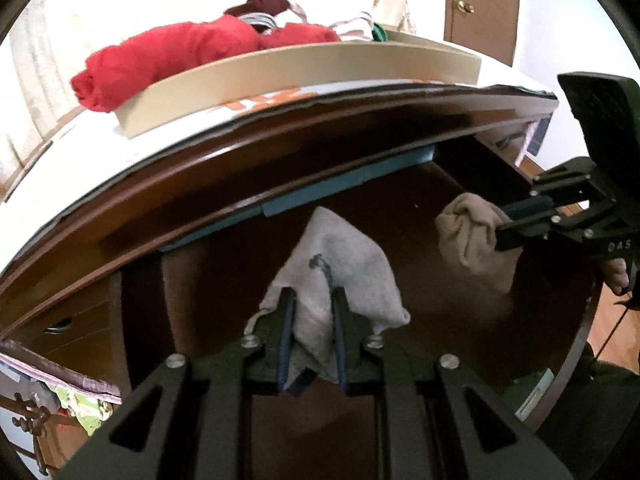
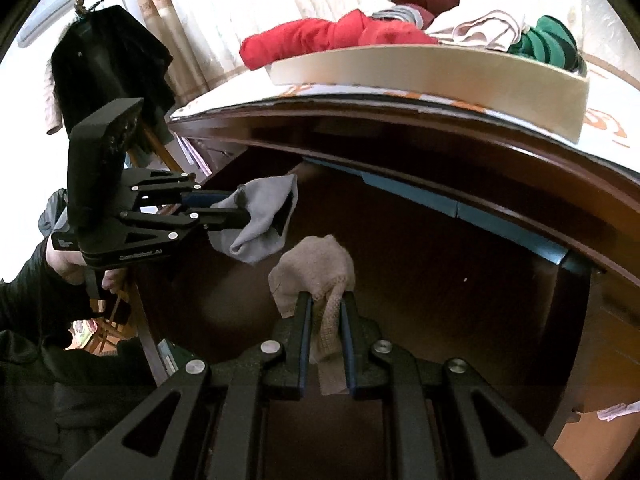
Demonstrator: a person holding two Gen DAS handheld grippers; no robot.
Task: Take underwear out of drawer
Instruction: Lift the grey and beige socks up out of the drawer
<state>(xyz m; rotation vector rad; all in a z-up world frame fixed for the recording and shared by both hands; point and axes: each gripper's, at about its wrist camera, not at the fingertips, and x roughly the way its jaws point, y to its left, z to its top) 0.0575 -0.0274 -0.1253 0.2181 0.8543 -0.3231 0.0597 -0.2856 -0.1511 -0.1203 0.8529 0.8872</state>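
My left gripper (image 1: 312, 294) is shut on a grey piece of underwear (image 1: 340, 256), which hangs bunched between its fingers above the dark wooden drawer (image 1: 400, 200). The same gripper (image 2: 244, 206) and grey underwear (image 2: 260, 220) show at the left of the right wrist view. My right gripper (image 2: 326, 298) is shut on a beige piece of underwear (image 2: 316, 268), also held over the open drawer (image 2: 440, 300). That gripper (image 1: 500, 228) and the beige underwear (image 1: 472, 236) appear at the right of the left wrist view. The drawer's floor looks bare below both.
A beige tray (image 1: 280, 80) on the dresser top holds red clothes (image 1: 168, 60), with white and green garments (image 2: 548, 40) beside them. A blue strip (image 2: 460, 208) lines the drawer's back. A dark coat (image 2: 108, 60) hangs at the left, and a wooden door (image 1: 480, 4) stands behind.
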